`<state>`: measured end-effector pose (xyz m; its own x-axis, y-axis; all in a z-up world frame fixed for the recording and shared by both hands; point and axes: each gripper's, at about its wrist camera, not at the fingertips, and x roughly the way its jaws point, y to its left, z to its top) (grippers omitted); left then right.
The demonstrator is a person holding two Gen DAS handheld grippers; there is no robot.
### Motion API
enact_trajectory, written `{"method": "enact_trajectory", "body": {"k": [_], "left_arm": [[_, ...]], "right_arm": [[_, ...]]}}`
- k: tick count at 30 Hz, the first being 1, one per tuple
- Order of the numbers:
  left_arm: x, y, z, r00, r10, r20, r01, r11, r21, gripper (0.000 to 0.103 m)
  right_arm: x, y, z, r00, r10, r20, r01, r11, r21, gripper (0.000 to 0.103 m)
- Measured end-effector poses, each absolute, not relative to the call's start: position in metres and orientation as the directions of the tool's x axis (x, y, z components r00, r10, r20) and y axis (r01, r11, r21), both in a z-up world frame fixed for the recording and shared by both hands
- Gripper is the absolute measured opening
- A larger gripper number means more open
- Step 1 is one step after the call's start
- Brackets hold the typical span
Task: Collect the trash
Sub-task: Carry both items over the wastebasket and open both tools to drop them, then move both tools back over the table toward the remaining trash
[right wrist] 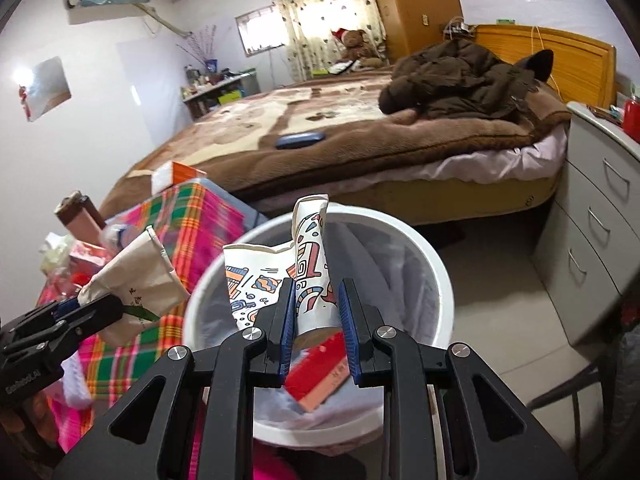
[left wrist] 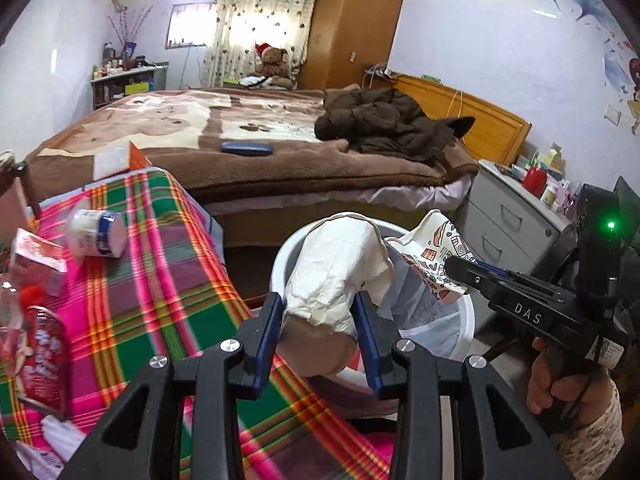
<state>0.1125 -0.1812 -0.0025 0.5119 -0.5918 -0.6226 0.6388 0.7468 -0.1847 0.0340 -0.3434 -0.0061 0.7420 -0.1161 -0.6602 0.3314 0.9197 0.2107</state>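
My left gripper is shut on a crushed plain paper cup and holds it at the near rim of a white trash bin. The same cup shows in the right wrist view, left of the bin. My right gripper is shut on a crushed patterned paper cup and holds it over the bin. In the left wrist view the patterned cup hangs over the bin's far side. A red carton lies inside the lined bin.
A table with a plaid cloth stands left of the bin and carries a white jar, a red packet and small cartons. A bed lies behind. A grey drawer cabinet stands at the right.
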Motion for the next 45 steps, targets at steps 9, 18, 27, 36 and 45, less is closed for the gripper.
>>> {"method": "enact_trajectory", "body": {"k": [9,18,27,36,45], "left_arm": [[0.116,-0.210,-0.025,0.467,-0.571,-0.675,0.651,0.739,-0.175,0.046],[0.115,-0.194,-0.023,0.498,-0.553,-0.668,0.624,0.764,-0.167,0.070],[0.112,-0.156,-0.013,0.551,-0.538,-0.637,0.577,0.798,-0.175,0.073],[0.102,-0.109,0.002,0.625,-0.494,-0.605,0.514,0.843,-0.157,0.075],[0.081,-0.049,0.009,0.708,-0.409,-0.576,0.409,0.902,-0.138,0.082]], "right_arm": [[0.038,-0.354,-0.022,0.679,-0.160,-0.716,0.375,0.915,0.151,0.023],[0.036,-0.350,-0.022,0.684,-0.148,-0.714,0.361,0.920,0.155,0.040],[0.033,-0.328,-0.007,0.732,-0.103,-0.674,0.294,0.939,0.176,0.040],[0.034,-0.297,0.002,0.771,-0.011,-0.637,0.186,0.960,0.208,0.041],[0.036,-0.254,0.003,0.778,0.112,-0.618,0.050,0.970,0.238,0.065]]}}
